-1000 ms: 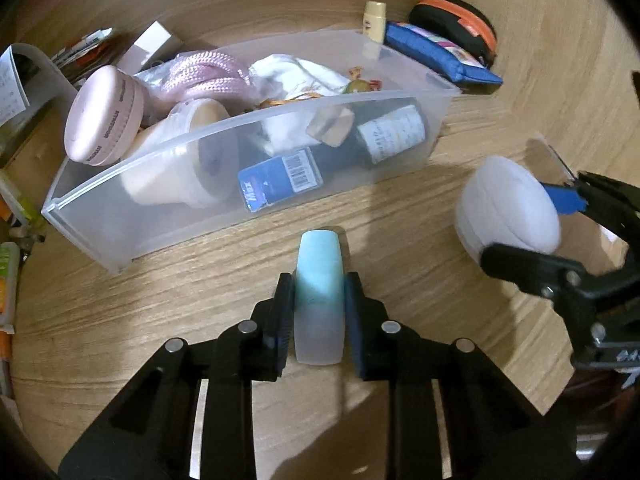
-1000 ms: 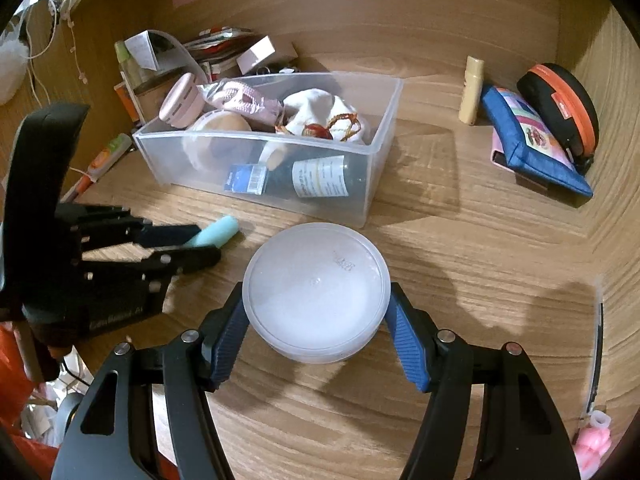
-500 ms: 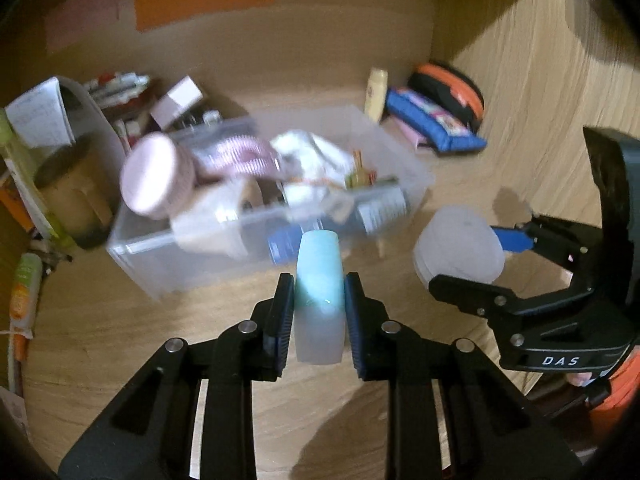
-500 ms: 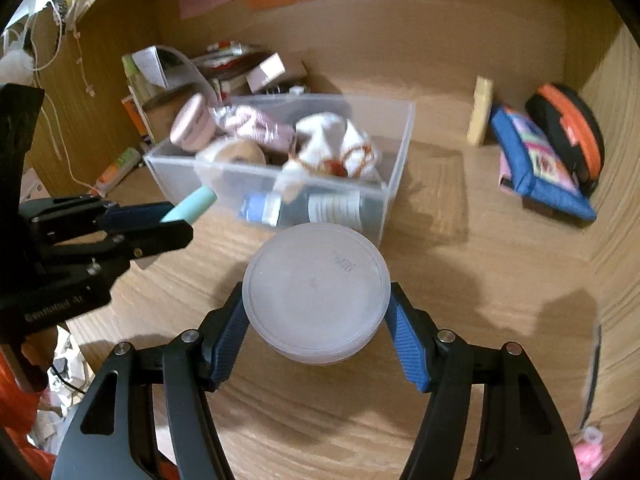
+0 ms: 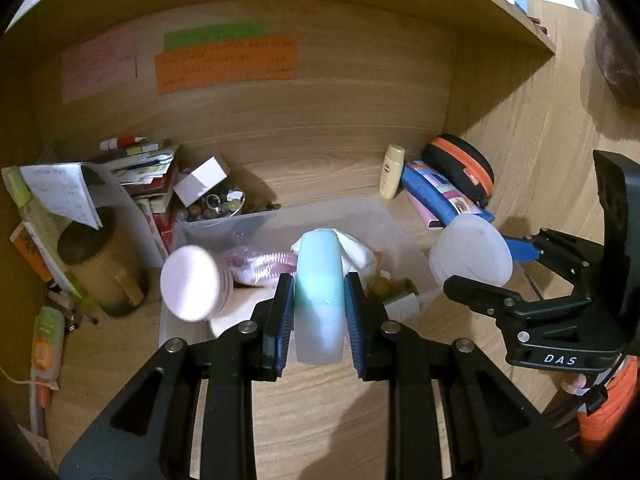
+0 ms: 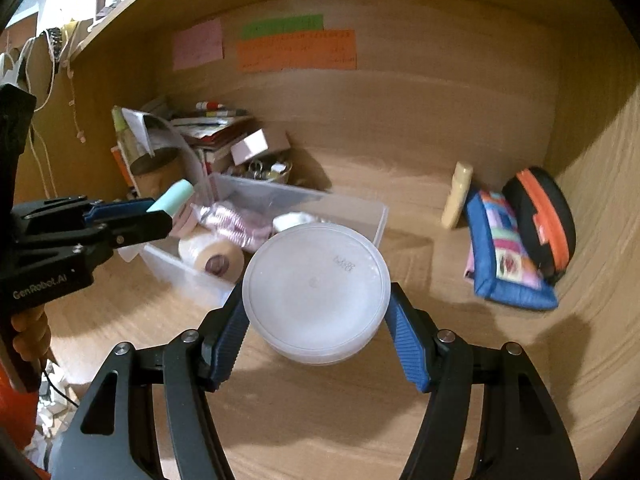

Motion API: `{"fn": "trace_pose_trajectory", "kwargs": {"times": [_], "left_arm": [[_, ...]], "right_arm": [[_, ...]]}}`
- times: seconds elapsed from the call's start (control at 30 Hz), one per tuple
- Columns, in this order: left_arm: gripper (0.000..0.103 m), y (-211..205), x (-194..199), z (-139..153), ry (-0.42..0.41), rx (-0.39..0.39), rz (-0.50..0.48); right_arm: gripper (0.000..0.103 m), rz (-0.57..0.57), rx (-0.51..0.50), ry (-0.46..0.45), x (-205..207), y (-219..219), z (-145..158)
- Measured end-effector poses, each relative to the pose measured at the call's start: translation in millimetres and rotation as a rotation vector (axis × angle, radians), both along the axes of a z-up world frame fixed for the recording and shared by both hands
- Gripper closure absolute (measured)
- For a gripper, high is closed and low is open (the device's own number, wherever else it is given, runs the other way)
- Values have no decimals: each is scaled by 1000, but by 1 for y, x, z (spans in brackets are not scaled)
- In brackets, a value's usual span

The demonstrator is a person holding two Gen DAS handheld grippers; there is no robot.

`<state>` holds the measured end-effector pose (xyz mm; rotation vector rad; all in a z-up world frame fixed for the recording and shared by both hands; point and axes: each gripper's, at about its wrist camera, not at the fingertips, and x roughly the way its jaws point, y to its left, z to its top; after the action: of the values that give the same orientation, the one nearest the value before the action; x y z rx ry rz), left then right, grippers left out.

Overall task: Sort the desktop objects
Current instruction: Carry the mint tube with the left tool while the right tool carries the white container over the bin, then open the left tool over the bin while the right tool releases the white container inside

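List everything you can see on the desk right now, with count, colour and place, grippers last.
Clear bin: 1, transparent, desk centre, partly filled.
Pink round case: 1, pale pink, bin's left end.
Pink cord: 1 bundle, in bin.
Tape roll: 1, cream, in bin.
Small bottle: 1, cream, upright by back wall.
Pouch: 1, blue patterned, right.
Zip case: 1, black and orange, far right.
Sticky notes: 3, pink, green, orange, back wall.
Left gripper: shut on mint tube.
Right gripper: shut on white round tub.
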<state>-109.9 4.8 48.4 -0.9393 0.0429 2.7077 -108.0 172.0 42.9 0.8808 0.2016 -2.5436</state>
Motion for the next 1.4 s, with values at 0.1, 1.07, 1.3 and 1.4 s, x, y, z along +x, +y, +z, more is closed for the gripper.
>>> {"fn": "trace_pose_trajectory", "kwargs": {"times": [0.1, 1.07, 1.3, 1.4], "left_arm": [[79, 2, -10, -3, -22, 23, -12], [78, -9, -62, -57, -195, 135, -82], [78, -10, -55, -52, -178, 130, -53], [78, -10, -50, -48, -170, 124, -44]], "right_arm": [[40, 5, 3, 3, -12, -6, 2], [37, 55, 165, -46, -69, -55, -49], [31, 59, 183, -15, -56, -58, -40], [31, 52, 189, -8, -51, -56, -36]]}}
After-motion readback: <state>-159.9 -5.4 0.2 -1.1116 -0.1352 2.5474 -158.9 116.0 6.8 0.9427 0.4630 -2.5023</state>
